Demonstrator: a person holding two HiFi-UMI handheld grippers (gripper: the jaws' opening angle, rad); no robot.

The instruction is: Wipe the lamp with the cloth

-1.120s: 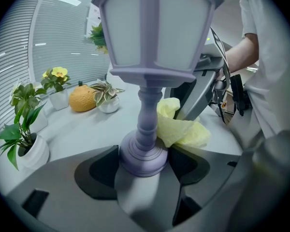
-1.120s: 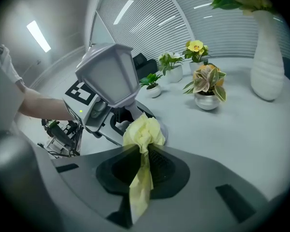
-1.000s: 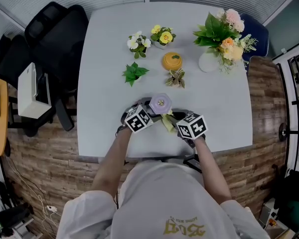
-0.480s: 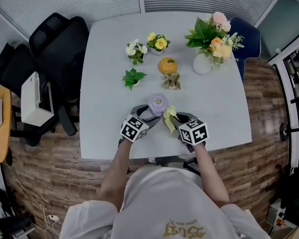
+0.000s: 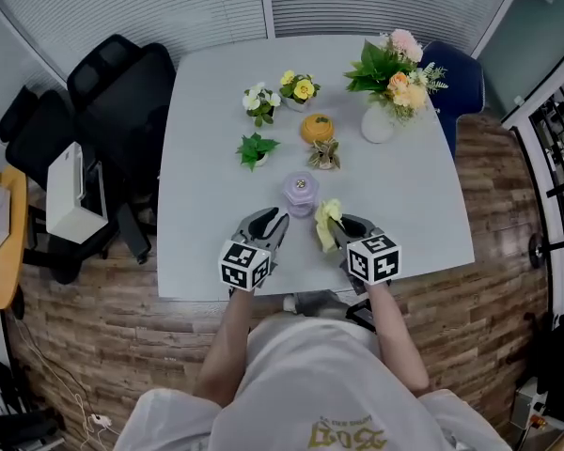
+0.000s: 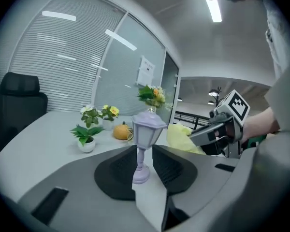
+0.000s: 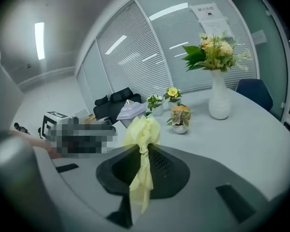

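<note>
A small lilac lamp (image 5: 301,194) stands upright on the white table (image 5: 207,158); the left gripper view shows it (image 6: 147,129) just beyond the jaws. My left gripper (image 5: 271,222) is drawn back from it toward the person. Its jaws are closing, a narrow gap is left between them (image 6: 144,149), and the pads press on nothing. My right gripper (image 5: 341,225) is to the lamp's right, shut on a bunched pale yellow cloth (image 7: 142,129). The cloth (image 5: 327,222) sticks out past the jaws close to the lamp; I cannot tell whether they touch.
Behind the lamp stand small potted plants (image 5: 255,147), an orange pumpkin ornament (image 5: 317,127) and a white vase of flowers (image 5: 379,120). A black chair (image 5: 122,101) is left of the table and a blue chair (image 5: 461,73) at the far right. The table's near edge lies under my grippers.
Both grippers have pulled back from the lamp toward the person and risen. The left jaws, wide by the lamp before, are now much narrower. The cloth stays in the right gripper.
</note>
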